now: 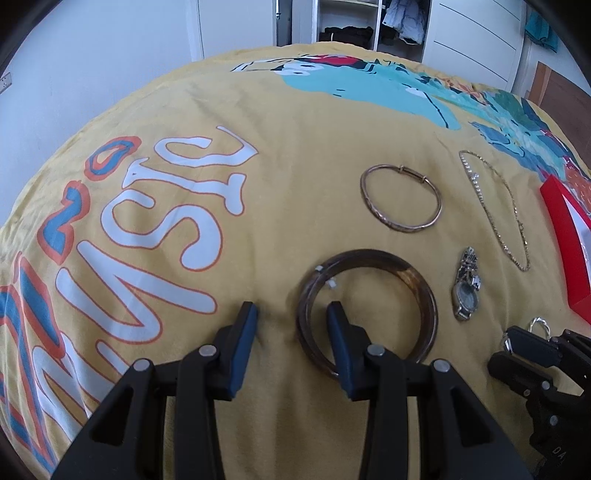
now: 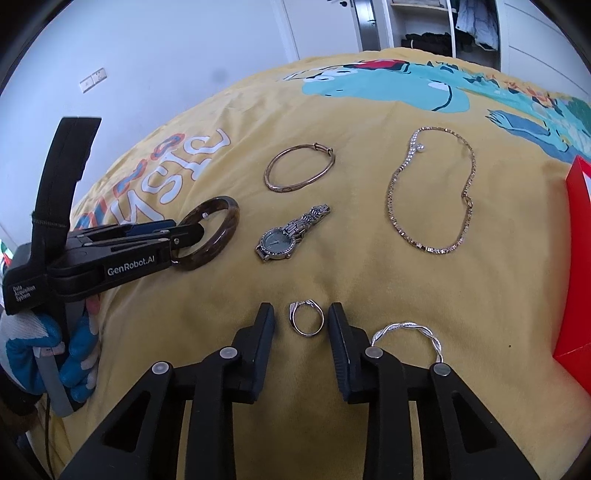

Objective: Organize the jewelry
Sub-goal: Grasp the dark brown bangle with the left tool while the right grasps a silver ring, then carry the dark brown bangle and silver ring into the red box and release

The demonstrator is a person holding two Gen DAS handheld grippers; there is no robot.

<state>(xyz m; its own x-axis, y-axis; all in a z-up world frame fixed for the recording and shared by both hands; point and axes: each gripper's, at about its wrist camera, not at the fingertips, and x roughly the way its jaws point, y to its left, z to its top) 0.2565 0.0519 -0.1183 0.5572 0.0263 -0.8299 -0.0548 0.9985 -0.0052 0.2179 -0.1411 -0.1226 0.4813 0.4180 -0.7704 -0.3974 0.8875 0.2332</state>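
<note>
My left gripper (image 1: 291,314) is spread, one finger inside the bangle (image 1: 369,306); my right gripper (image 2: 300,317) brackets the ring (image 2: 306,319), unpinched.

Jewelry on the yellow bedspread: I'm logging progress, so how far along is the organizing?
Nothing looks put away yet. In hand: the left gripper straddles the brown bangle's rim, and the right gripper brackets the silver ring, neither gripped. Left: gold bangle, watch, chain necklace, twisted bracelet.

White walls (image 1: 92,55) and an open wardrobe (image 1: 351,26) behind a yellow printed bedspread (image 1: 258,110).
</note>
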